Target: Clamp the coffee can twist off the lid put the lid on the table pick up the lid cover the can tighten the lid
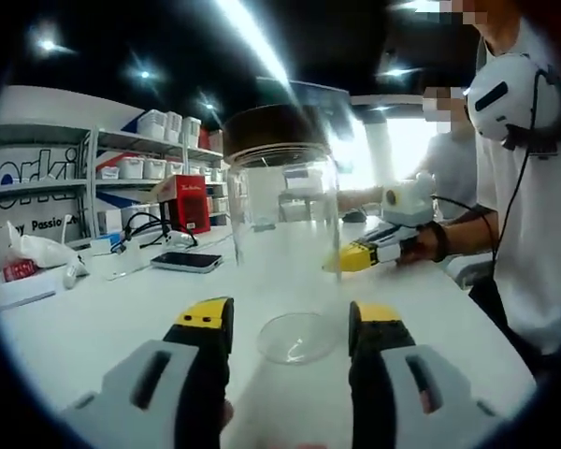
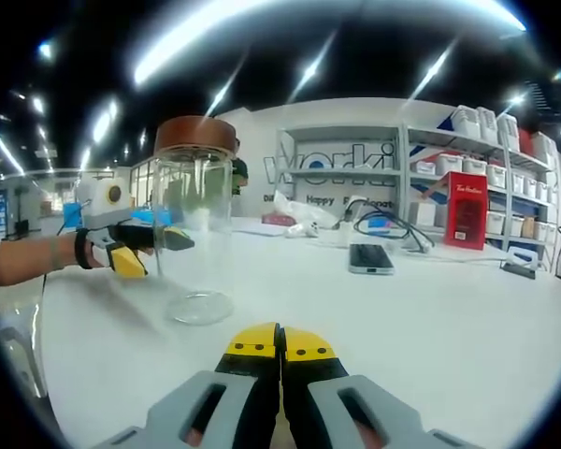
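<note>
Left tongs [image 1: 290, 327] before upright, lid-up can [image 1: 283, 248]

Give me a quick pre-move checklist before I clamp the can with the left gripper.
1. Left gripper open with jaws wide apart: ok.
2. Coffee can upright on the white table: ok.
3. Can lined up between the left jaws, just ahead of them and not yet touched: ok.
4. Brown lid seated on the can: ok; how tight it is, cannot tell.
5. Right gripper ready for the lid: not ok, its jaws are shut and it is off to the can's side.
6. Black phone and red box clear of the can: ok.
</note>
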Available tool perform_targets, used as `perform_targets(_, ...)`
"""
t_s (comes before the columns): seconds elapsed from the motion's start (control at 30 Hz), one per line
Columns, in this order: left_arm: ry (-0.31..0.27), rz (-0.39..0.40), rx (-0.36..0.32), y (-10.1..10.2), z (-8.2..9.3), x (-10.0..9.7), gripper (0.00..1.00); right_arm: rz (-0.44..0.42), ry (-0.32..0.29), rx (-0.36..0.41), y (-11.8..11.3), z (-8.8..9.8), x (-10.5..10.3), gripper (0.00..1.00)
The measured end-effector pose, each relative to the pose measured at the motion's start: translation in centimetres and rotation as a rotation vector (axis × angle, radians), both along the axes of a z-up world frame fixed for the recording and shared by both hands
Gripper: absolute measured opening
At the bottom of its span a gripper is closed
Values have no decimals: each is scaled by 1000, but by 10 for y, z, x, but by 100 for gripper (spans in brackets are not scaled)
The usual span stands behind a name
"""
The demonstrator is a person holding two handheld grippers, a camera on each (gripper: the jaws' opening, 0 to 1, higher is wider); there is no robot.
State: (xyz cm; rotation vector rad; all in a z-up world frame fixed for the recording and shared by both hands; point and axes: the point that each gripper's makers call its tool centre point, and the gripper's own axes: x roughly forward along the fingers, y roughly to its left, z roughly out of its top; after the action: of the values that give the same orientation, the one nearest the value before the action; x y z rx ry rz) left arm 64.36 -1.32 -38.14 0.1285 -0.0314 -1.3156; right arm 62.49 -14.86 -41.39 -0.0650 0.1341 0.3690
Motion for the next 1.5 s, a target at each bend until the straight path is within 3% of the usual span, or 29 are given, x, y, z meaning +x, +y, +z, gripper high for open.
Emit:
perform_targets(0.37,53,-43,8,-11,-5,-1,45,-1,-3,-4,0,0,0,0)
perform_targets(1.03,78,-74,-18,-23,0,10,47,-2,0,-16,0,-2,0,0)
perform_targets(1.5,104,-98,-9,-33,-7,7,46,0,-1,-5,0,0,0,0)
